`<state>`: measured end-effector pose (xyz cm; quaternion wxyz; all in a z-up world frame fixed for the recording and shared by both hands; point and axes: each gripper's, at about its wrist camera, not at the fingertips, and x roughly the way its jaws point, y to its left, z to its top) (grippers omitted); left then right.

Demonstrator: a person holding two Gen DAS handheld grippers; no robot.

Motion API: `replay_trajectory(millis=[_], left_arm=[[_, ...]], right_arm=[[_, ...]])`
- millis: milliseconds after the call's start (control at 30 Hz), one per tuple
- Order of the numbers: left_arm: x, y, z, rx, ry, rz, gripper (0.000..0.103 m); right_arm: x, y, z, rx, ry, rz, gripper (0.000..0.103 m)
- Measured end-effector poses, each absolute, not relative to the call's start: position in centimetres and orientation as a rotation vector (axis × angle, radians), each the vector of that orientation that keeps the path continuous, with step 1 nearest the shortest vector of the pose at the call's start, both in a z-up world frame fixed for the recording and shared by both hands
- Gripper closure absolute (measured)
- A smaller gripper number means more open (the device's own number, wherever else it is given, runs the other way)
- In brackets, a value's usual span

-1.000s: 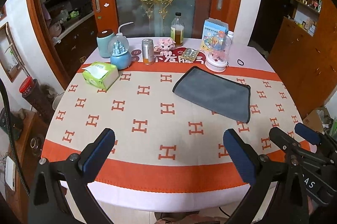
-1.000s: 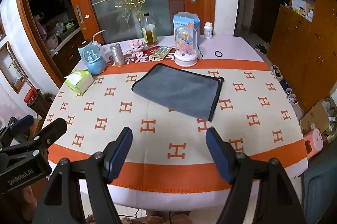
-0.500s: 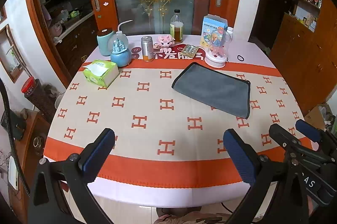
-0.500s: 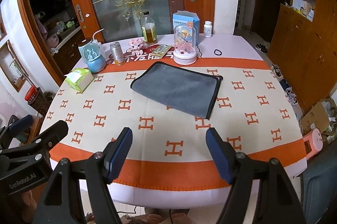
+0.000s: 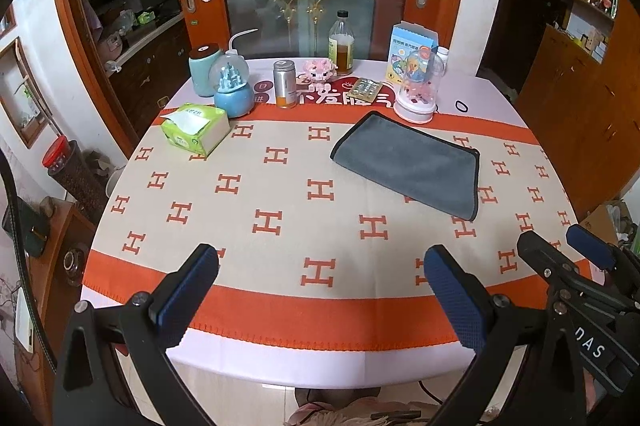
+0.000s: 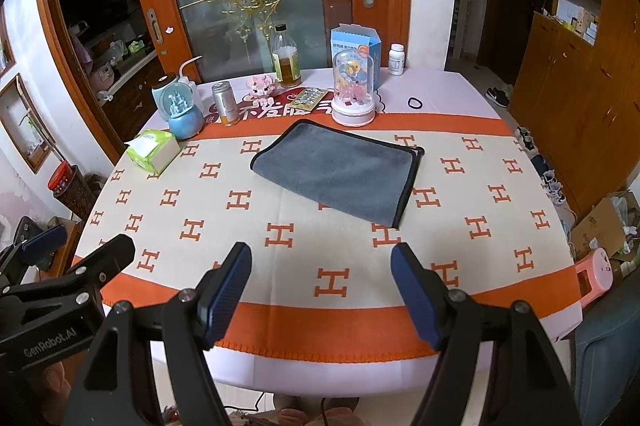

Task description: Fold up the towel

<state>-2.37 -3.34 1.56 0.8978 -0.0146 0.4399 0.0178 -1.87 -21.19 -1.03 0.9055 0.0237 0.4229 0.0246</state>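
A grey towel (image 5: 408,164) with a black hem lies folded flat on the round table's orange-patterned cloth (image 5: 280,222), right of centre and toward the far side. It also shows in the right wrist view (image 6: 340,172). My left gripper (image 5: 320,290) is open and empty, held back above the table's near edge. My right gripper (image 6: 322,286) is open and empty, also above the near edge. Each gripper shows at the side of the other's view. Both are well short of the towel.
Along the far side stand a green tissue box (image 5: 196,130), a blue snow globe (image 5: 232,90), a metal can (image 5: 285,84), a bottle (image 5: 341,44), a domed toy (image 5: 418,88) and a blue carton (image 5: 412,46). A black hair tie (image 5: 462,105) lies far right.
Both grippers have drawn back and risen a little from the table, so the towel looks farther away. The towel has not moved. Both grippers stayed open.
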Motion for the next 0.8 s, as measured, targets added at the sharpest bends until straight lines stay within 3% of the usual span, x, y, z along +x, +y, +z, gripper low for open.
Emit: replay_trajectory(millis=[800], left_arm=[[-0.6,-3.2,1.6,0.003,0.911,0.011,0.001]], right_arm=[[-0.8,-21.0,-1.3,0.047,0.885,0.035,0.031]])
